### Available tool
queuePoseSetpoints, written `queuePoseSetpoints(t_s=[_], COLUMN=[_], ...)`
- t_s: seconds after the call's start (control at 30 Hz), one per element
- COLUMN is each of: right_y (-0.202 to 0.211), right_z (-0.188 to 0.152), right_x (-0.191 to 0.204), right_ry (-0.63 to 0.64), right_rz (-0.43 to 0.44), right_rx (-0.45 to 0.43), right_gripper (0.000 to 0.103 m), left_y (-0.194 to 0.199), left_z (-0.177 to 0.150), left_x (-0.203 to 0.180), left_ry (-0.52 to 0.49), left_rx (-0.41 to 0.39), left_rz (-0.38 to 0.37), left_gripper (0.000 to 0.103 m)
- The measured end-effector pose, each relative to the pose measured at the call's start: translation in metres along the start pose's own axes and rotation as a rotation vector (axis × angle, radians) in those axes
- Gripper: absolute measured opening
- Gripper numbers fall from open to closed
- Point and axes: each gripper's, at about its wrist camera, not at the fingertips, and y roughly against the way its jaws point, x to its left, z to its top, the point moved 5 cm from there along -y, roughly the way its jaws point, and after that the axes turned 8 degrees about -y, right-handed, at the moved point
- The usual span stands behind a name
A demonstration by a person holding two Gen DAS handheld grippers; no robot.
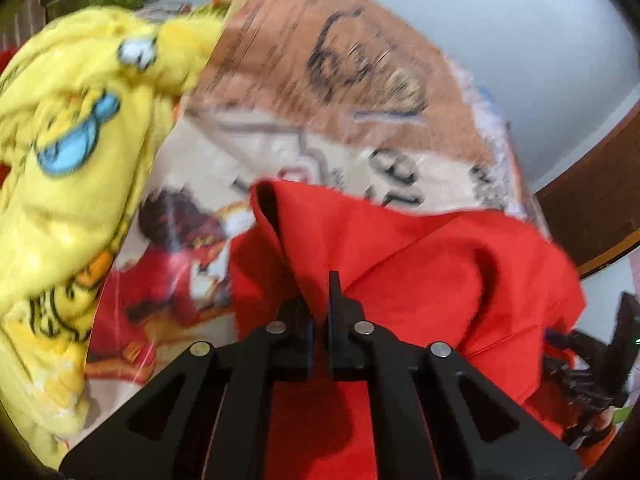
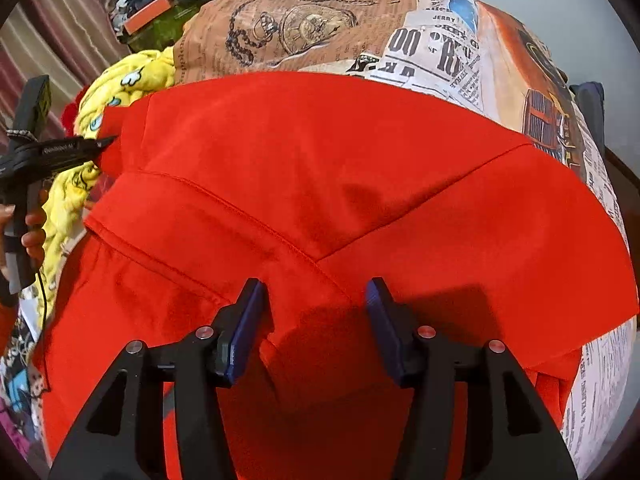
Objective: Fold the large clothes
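Note:
A large red garment [image 2: 320, 168] lies spread on a bed with a printed newspaper-pattern cover [image 2: 304, 20]. My left gripper [image 1: 318, 300] is shut on a fold of the red garment [image 1: 420, 264] and lifts its edge. It also shows at the left of the right wrist view [image 2: 102, 145], pinching the garment's far left corner. My right gripper [image 2: 316, 292] is open, its blue-padded fingers [image 2: 248, 320] resting on or just over the near part of the red cloth, astride a seam.
A yellow cartoon-print blanket [image 1: 68, 152] is bunched on the left of the bed, also seen in the right wrist view [image 2: 120, 80]. Clutter with a green and orange box [image 2: 156, 20] sits behind. A dark wooden bed frame [image 1: 592, 196] is on the right.

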Motion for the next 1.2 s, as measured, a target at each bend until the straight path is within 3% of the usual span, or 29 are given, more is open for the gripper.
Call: queuePoseSetpoints(t_s=[0.1,0.13,0.2,0.23,0.37,0.53,0.8,0.97,1.1,1.2], right_y=[0.002,0.003,0.004,0.005,0.011,0.025,0.055,0.087,0.116,0.132], right_z=[-0.004,-0.005,-0.004,-0.005,-0.013,-0.029,-0.064,-0.076,-0.09,-0.105], right_x=[0.0,-0.001,-0.003,-0.004,-0.014,-0.032,-0.058,-0.061,-0.06,-0.061], right_ry=[0.019,0.021,0.024,0.024,-0.001,-0.086,-0.175,-0.236,-0.268,-0.289], right_rz=[-0.012,-0.012,-0.012,-0.013,-0.034,-0.026,-0.089,-0.09,-0.074,-0.07], right_rx=[-0.004,-0.004,0.0,0.002,0.009,0.02,0.032,-0.013,-0.067,-0.093], right_gripper=[0.05,0.051,0.051,0.052,0.062,0.066,0.066,0.066,0.067,0.067], left_y=[-0.021,-0.029,-0.035,-0.033,-0.022,-0.007,0.032,0.067,0.097,0.112], left_z=[-0.013,-0.018,-0.024,-0.025,-0.031,-0.043,-0.068,-0.077,-0.085,-0.095], left_x=[0.018,0.024,0.033,0.036,0.038,0.05,0.037,0.017,0.005,0.003], left_ry=[-0.012,-0.025,-0.019,-0.005,-0.009,-0.082,-0.162,-0.208,-0.219,-0.224], left_rx=[0.055,0.07,0.076,0.066,0.067,0.105,0.116,0.095,0.058,0.06], left_rz=[0.094,0.13,0.157,0.154,0.141,0.256,0.223,0.196,0.171,0.151], left_gripper=[0.012,0.028,0.047,0.05,0.051,0.051,0.051,0.062,0.076,0.078])
